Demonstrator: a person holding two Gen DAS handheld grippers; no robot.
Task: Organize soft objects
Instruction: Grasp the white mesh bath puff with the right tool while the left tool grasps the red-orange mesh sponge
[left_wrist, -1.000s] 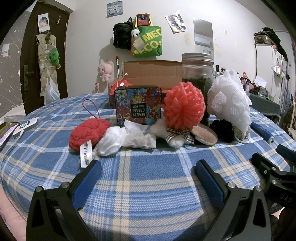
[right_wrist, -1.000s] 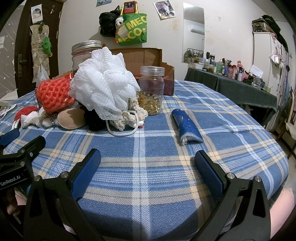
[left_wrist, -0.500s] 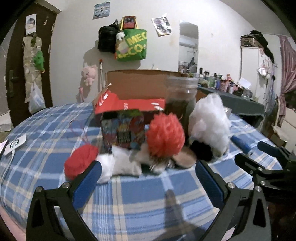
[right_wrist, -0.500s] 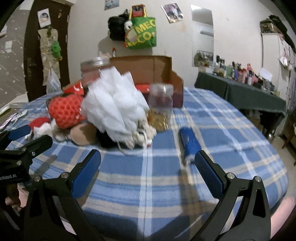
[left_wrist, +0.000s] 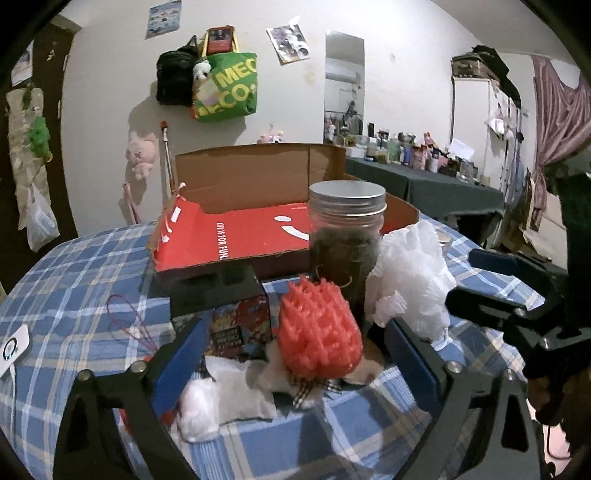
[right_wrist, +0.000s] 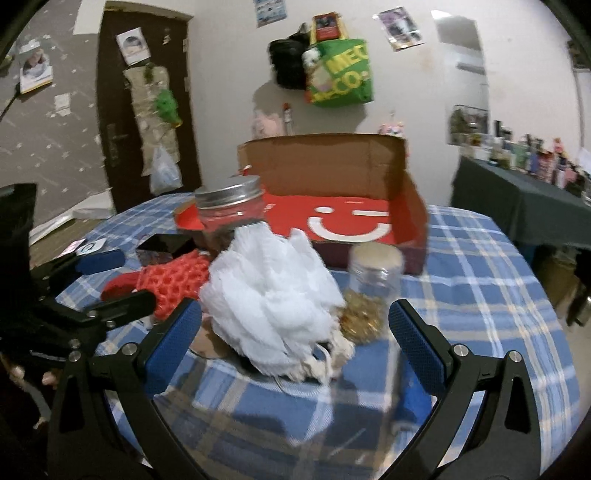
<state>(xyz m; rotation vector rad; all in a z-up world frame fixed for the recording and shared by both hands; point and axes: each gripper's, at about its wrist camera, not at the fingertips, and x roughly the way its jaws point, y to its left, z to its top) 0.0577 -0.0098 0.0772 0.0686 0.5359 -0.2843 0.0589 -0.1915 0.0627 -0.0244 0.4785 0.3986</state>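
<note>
Spreading wide, the left gripper is held before the red mesh pouf. The right gripper, jaws likewise apart, is aimed at the white mesh pouf mid-table.

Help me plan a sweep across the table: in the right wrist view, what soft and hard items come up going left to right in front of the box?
Red mesh pouf → white bath pouf → small glass jar.
</note>
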